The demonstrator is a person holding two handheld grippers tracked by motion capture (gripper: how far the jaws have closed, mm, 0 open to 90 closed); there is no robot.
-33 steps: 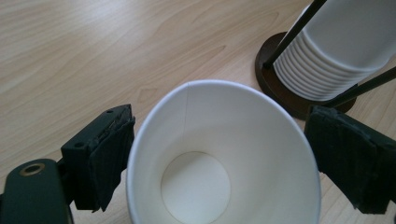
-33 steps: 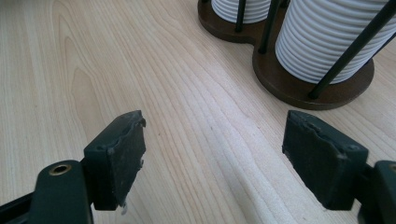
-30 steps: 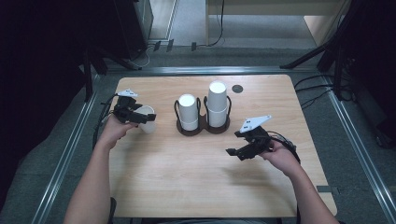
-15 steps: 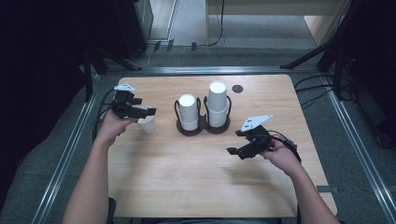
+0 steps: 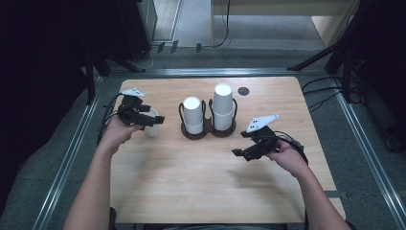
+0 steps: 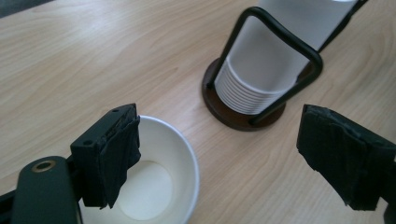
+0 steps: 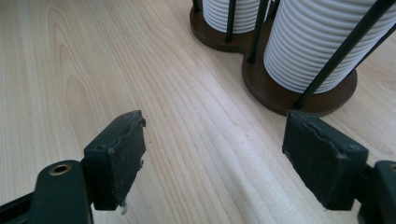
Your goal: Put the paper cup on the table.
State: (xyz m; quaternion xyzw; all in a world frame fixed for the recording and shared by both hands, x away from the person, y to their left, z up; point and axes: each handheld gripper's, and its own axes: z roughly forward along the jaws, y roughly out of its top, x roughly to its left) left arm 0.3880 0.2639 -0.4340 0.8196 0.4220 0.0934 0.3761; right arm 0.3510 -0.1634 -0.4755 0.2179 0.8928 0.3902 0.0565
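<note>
Single paper cup [image 5: 152, 128] stands upright, mouth up, at the table's [image 5: 191, 191] left, just left of the holder [image 5: 207, 132] with two inverted cup stacks. Left gripper [image 5: 152, 120] hangs over it, jaws apart, nothing clamped. Right gripper [image 5: 244, 153] hovers at the right, jaws apart, empty. Judgement: cup is light, thin-walled and easily crushed; grip gently across the rim

A light wooden table [image 5: 201, 187] has a small dark round hole [image 5: 243, 90] near its far edge. A metal rail frame [image 5: 72, 153] runs around it on the grey floor [image 5: 28, 177]. Beyond the far side, cables [image 5: 158, 48] trail across the floor, and dark stand legs [image 5: 316, 62] slant down at the right.
</note>
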